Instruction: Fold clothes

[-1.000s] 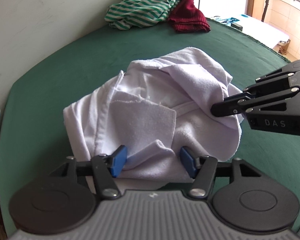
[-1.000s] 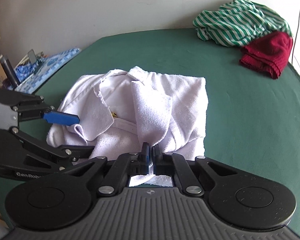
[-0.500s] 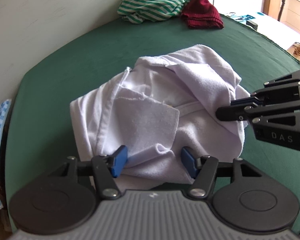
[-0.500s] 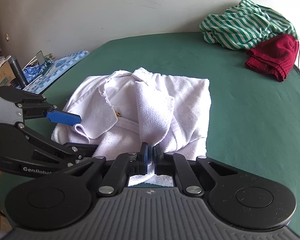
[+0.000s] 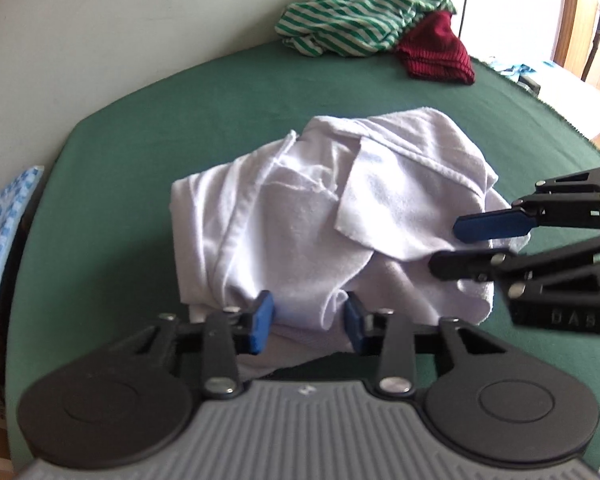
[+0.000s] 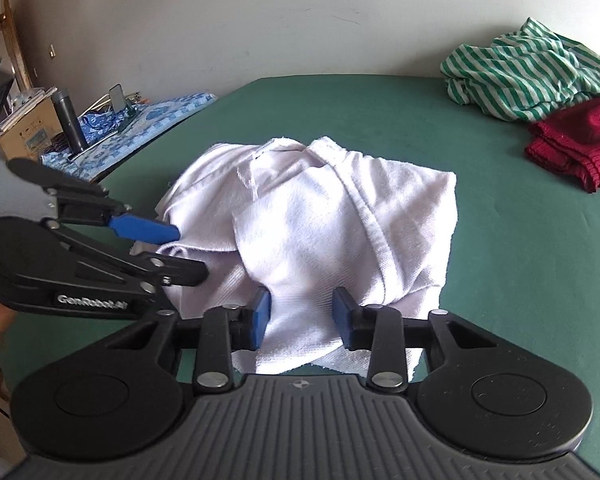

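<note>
Left gripper (image 5: 307,322): jaws just narrowed, part open, astride the white garment (image 5: 320,232)'s near hem, pads not clamping. Right gripper (image 6: 301,317): just released, part open over cloth. Garment bunched mid green table (image 6: 520,240); striped shirt (image 6: 528,72) at 1 o'clock.

Green tabletop (image 6: 520,260), plain white wall (image 6: 260,8)
</note>
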Tool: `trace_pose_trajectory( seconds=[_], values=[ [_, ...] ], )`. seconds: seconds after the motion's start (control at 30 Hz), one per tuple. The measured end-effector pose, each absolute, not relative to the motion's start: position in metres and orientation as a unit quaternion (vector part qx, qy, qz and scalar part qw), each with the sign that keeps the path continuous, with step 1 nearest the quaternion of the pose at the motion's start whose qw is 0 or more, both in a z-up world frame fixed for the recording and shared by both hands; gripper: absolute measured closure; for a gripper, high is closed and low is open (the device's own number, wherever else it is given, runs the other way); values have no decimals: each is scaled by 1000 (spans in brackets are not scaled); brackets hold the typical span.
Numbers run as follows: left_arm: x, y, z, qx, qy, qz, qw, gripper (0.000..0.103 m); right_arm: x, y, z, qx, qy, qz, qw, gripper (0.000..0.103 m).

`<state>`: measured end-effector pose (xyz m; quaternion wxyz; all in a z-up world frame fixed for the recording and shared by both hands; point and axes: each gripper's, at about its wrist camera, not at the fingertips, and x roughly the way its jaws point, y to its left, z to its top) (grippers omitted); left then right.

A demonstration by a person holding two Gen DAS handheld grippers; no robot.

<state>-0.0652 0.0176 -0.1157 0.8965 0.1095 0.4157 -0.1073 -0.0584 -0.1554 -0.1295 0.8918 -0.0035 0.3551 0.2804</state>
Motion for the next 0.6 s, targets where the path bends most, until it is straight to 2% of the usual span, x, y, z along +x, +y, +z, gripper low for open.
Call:
trace_pose_trajectory(
  seconds=[0.03,0.07,0.13,0.27,0.33,0.43,0.6],
  values=[
    [-66,21,-116,112,413,-112,897,75,-58,-157,-128,1,356,276,893,81],
    [-67,24,-116,114,410,-118,897,82,-58,-158,-127,4,356,271,894,85],
    [-65,32,-116,111,411,-127,896,89,-61,-158,-124,1,357,253,899,92],
    [-70,46,-111,113,398,-151,898,92,-69,-153,-117,-29,342,231,910,95],
    [-70,48,-114,119,405,-162,892,93,-74,-146,-115,-66,332,218,916,101],
    [-84,41,-111,171,384,-180,889,95,-79,-147,-106,-69,315,201,925,102],
    [-93,34,-124,230,384,-216,867,96,-78,-145,-116,-117,351,208,906,102]
  ],
)
